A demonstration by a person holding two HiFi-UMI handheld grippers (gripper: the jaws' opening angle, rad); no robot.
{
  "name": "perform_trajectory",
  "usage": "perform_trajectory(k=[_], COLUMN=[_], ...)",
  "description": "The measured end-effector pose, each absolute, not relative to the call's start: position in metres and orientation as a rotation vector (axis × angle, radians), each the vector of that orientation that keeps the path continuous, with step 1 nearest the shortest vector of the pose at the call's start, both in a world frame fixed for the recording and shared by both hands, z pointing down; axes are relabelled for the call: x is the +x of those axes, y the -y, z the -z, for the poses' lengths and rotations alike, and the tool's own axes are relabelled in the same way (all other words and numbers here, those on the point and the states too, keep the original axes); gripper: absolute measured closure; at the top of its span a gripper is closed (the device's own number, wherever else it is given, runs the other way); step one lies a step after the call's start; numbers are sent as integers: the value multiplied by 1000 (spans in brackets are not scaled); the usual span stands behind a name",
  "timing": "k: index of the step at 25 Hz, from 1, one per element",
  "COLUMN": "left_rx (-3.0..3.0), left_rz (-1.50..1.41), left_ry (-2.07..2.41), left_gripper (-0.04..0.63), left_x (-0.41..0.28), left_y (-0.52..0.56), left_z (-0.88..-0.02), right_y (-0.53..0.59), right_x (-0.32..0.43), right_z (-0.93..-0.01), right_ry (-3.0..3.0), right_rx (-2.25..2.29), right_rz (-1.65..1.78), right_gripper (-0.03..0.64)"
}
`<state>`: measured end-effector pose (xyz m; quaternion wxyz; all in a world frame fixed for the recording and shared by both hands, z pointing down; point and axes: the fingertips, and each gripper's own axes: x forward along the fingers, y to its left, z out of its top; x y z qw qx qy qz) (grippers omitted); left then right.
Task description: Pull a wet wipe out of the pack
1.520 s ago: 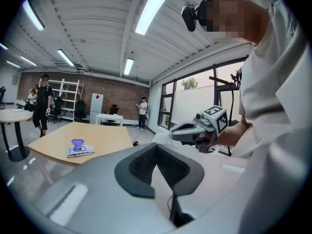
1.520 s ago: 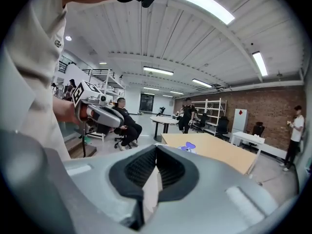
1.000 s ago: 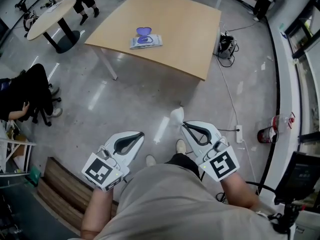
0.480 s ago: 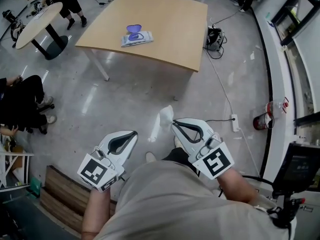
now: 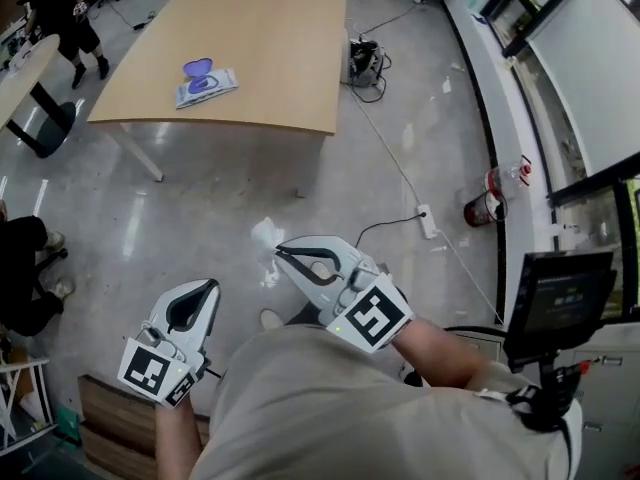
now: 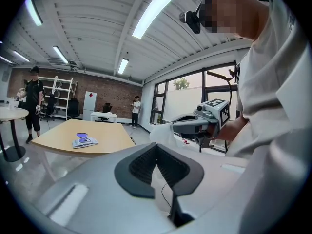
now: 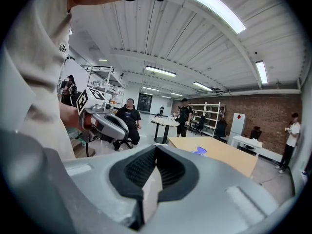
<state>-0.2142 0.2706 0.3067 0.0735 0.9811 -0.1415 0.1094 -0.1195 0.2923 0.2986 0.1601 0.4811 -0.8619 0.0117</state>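
Fingers of the right gripper (image 5: 280, 256) pinch a crumpled white wet wipe (image 5: 265, 242), evidently to hold it clear of its purple-lidded pack (image 5: 207, 81); left gripper (image 5: 209, 287) closed, empty.

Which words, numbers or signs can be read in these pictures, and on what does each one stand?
No text can be read.
Wipe pack: print too small.
Monitor: screen content blurred.
Shirt logo: too small.
Gripper cubes: black square patterns only, no letters.

No readable text anywhere, pack (image 5: 206, 81) print too small, shirt logo (image 7: 62, 48) illegible
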Motion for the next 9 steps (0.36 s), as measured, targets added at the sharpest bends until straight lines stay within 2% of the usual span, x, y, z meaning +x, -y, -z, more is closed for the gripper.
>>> perform_trajectory(k=[9], left_rx=[2956], left_rz=[-318], left_ry=[378], left_gripper=[591], left_x=[-194], left_y=[-270], left_z=[-314], right_y=[-293], right_x=[-108], right_z=[-294], right_ry=[2460], right_rx=[1386], right_rz=[56], right_gripper=[612])
